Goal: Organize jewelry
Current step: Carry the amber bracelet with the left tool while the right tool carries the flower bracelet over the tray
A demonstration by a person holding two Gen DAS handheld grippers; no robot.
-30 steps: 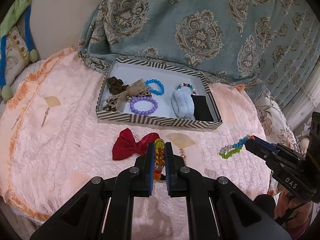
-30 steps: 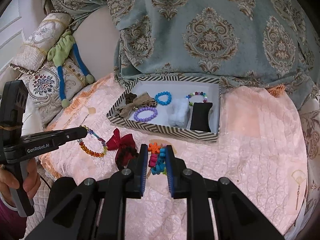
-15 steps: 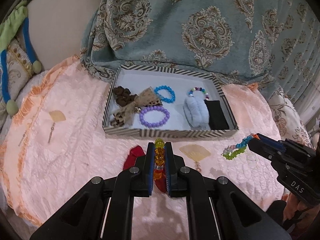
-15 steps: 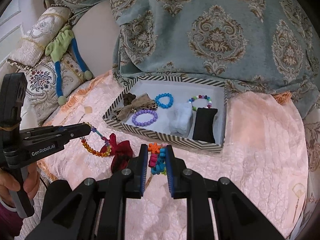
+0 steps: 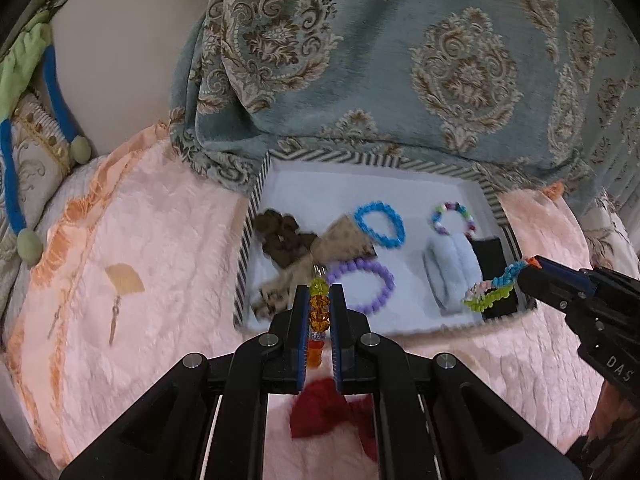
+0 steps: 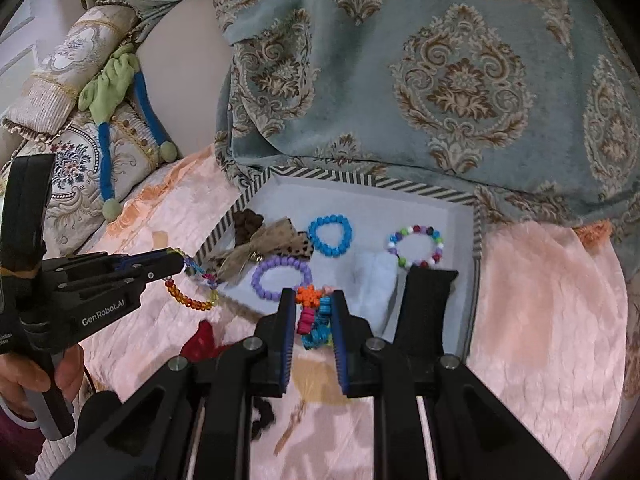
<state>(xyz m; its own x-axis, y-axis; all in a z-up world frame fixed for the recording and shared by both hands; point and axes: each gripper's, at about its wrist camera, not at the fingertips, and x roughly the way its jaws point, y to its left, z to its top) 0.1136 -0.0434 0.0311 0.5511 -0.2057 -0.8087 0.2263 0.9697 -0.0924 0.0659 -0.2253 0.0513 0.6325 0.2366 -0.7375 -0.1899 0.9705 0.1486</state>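
My left gripper [image 5: 319, 292] is shut on an amber and yellow bead bracelet [image 5: 319, 307], held over the front rim of the striped tray [image 5: 244, 248]. From the right wrist view that bracelet [image 6: 192, 300] dangles at the tray's left front corner. My right gripper [image 6: 313, 300] is shut on a multicoloured star-bead bracelet [image 6: 314, 316], which hangs over the tray's right front part [image 5: 490, 290]. Inside the tray lie a purple bracelet [image 5: 362, 286], a blue bracelet [image 5: 380, 224], a mixed-colour bracelet [image 5: 454, 220], a brown scrunchie [image 5: 280, 236], a leopard bow [image 5: 320, 256], a pale fluffy scrunchie [image 5: 450, 272] and a black pad [image 5: 494, 264].
A red bow [image 5: 328, 408] lies on the pink quilt [image 5: 152, 232] under my left gripper. Fan-shaped earrings [image 5: 122, 280] rest at the left, another [image 6: 316, 384] below the right gripper. A teal patterned blanket [image 5: 400, 60] rises behind the tray. Pillows [image 6: 68, 80] sit far left.
Both grippers moved forward toward the tray with their bracelets. The tray now looks larger, and the red bow has slipped under my left gripper.
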